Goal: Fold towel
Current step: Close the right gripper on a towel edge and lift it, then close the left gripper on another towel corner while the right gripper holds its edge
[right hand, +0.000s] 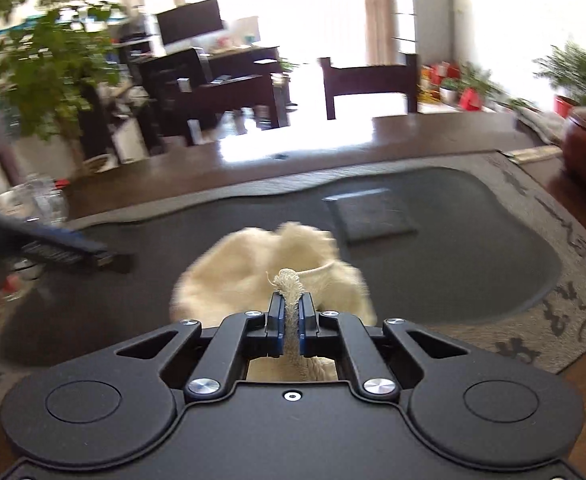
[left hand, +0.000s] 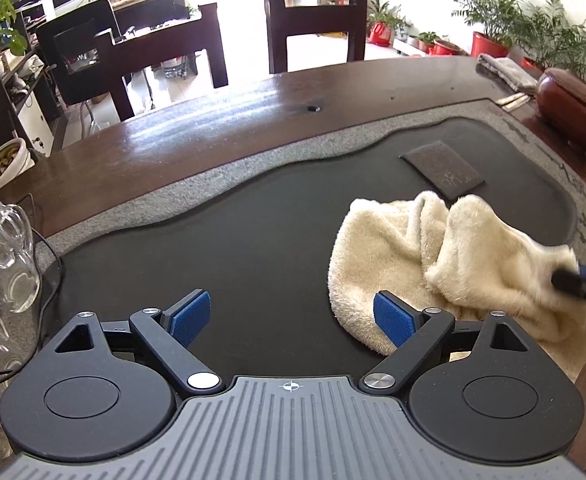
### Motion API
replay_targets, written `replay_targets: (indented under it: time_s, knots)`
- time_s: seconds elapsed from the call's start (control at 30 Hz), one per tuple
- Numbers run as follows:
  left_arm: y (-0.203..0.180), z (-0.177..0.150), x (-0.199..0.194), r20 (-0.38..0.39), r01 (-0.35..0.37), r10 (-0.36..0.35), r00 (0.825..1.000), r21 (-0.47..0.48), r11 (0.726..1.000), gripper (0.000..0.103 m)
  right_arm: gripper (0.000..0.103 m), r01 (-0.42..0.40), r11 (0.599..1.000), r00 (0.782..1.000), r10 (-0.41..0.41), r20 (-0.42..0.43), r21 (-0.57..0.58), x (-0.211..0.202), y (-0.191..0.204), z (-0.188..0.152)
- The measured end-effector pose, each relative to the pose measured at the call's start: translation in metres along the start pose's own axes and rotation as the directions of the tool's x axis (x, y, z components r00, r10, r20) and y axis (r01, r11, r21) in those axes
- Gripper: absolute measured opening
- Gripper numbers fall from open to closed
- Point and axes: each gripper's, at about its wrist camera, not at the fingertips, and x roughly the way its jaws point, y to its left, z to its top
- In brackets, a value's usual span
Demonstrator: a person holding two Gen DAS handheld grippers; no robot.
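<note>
A cream fluffy towel lies crumpled on the dark tea tray, at the right in the left wrist view. My left gripper is open and empty, low over the tray, its right pad touching the towel's near-left edge. My right gripper is shut on a corner of the towel and holds it lifted above the tray; it shows blurred at the right edge of the left wrist view. The left gripper shows blurred in the right wrist view.
A small dark square mat lies on the tray behind the towel. Glassware stands at the left. A brown lidded pot and a folded grey cloth sit at the far right. Chairs stand behind the wooden table.
</note>
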Motion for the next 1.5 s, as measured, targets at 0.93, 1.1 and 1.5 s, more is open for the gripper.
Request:
replay_targets:
  time_s: [0.93,1.1,1.5]
  knots:
    - [-0.132,0.010,0.026,-0.045,0.180,-0.176,0.983,0.369,0.912,0.090,0.007,-0.260,0.965,0.950,0.250,-0.187,-0.029,-0.011,0.017,-0.049]
    - [-0.157,0.012,0.048,-0.087,0.197,-0.176,0.980,0.445,0.874,0.090,0.007,-0.263,0.965,0.949,0.259,-0.180,0.001,-0.016,0.007,-0.043]
    - [-0.172,0.018,0.092,-0.201,0.265,-0.192,0.961,0.451,0.852,0.060,0.007,-0.250,0.967,0.952,0.254,-0.171,0.045,-0.026,-0.004,-0.040]
